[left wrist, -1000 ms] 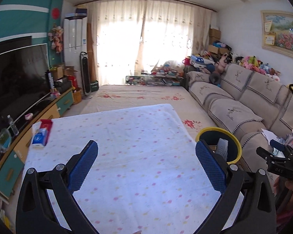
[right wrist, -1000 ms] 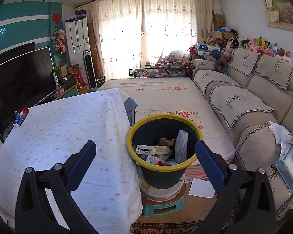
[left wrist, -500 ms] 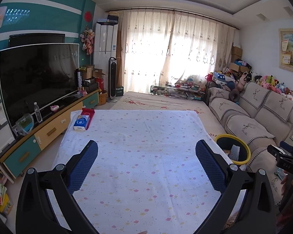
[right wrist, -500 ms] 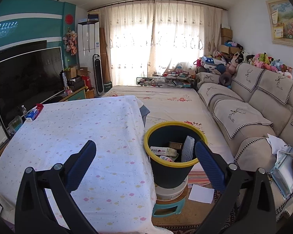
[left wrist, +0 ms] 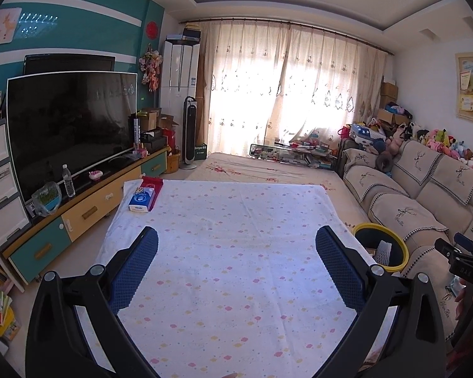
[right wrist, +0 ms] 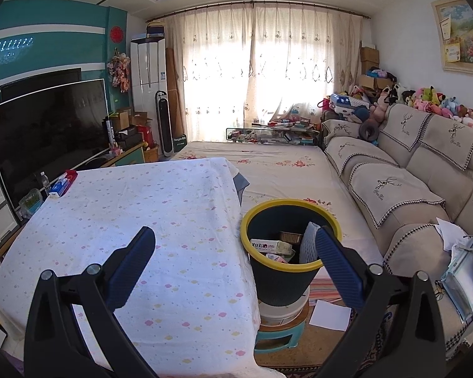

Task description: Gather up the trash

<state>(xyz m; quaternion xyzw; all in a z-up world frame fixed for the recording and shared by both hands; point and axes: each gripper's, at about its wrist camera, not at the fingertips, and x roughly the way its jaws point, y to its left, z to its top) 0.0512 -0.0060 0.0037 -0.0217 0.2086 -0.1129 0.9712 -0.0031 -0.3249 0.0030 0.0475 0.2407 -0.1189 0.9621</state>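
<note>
Both tools hang above the cloth-covered surface (left wrist: pixel 236 252) with nothing in them: the left tongs (left wrist: pixel 236 267) are spread wide, blue pads far apart and empty, and the right tongs (right wrist: pixel 235 264) are just as wide and equally empty. Just ahead of the right tongs and a little to their right stands the yellow-rimmed trash bin (right wrist: pixel 258 261), raised on a small stool beside the surface's edge; inside it lie a printed carton (right wrist: pixel 269 245), a white foam net sleeve (right wrist: pixel 310 239) and some other scraps too jumbled to name. Judging by that, a good part of the collecting looks done. Ahead of both tongs the flowered cloth is bare except at its far left corner, where a blue tissue pack (left wrist: pixel 141 200) lies touching a red box (left wrist: pixel 153 187); whether these count as trash cannot be told. Low to the right of the right tongs, a white sheet of paper (right wrist: pixel 329 315) lies on the floor beside the stool, and crumpled paper (right wrist: pixel 447 230) sits on the sofa arm further right; these seem the likeliest leftovers, if anything remains.
</note>
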